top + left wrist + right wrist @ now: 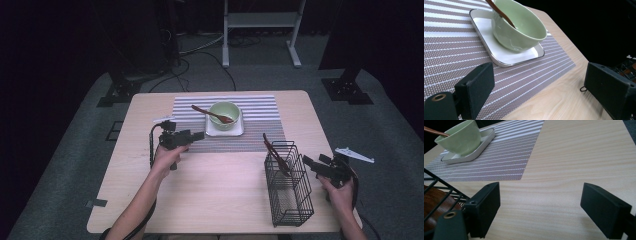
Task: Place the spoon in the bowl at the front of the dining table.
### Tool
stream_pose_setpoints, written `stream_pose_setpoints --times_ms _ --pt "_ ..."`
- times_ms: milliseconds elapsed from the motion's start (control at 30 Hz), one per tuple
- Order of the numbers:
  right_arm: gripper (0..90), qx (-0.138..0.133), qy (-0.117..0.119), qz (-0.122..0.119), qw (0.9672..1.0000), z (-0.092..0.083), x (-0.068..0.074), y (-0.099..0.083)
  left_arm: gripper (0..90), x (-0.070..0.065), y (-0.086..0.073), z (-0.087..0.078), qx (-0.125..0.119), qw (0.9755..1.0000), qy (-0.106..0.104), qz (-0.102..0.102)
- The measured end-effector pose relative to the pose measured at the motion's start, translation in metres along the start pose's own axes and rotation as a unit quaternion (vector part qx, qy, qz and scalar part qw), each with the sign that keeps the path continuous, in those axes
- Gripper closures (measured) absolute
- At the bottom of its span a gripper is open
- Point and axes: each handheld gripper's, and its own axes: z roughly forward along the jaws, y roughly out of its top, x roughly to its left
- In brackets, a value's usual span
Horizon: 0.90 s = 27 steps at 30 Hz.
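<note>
We hold the left tongs (199, 135) wide, nothing between the jaws, above the left half of the bench (210, 200); our left forearm comes in from the near edge and the left hand (167, 155) grips the handle with the tongs levelled toward the right, just short of the white tray (210, 131). The right tongs (306, 161) also stand wide and grip nothing; our right hand (340, 192) sits over the right edge near the near right corner, the tongs aimed left at the wire basket (292, 200), close beside its upper right wall.

We count two tongs, two wooden spoons, one bowl, one tray, one striped mat (257, 107) and one basket. The green bowl (223, 114) stands on the tray, on the mat toward the far edge, with one spoon (212, 114) lying in it, handle out toward the far left. The other spoon (277, 155) stands tilted in the basket, which rests on the near right part of the bench.

The left gripper view shows the tray's thin metal rim (499, 62) and the spoon's bowl end (501, 13) lying inside the green bowl (524, 32), detail that is too small from above. The right gripper view shows bare wood between its jaws and the basket's wires (439, 187) at its left edge.
</note>
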Motion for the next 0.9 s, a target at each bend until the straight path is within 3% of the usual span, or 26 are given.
stream_pose_setpoints --times_ms 900 --pt "14.6 -0.001 -0.003 -0.002 1.0000 0.000 0.001 0.000 8.7 -0.011 -0.020 -0.006 0.015 0.9997 -0.009 0.018"
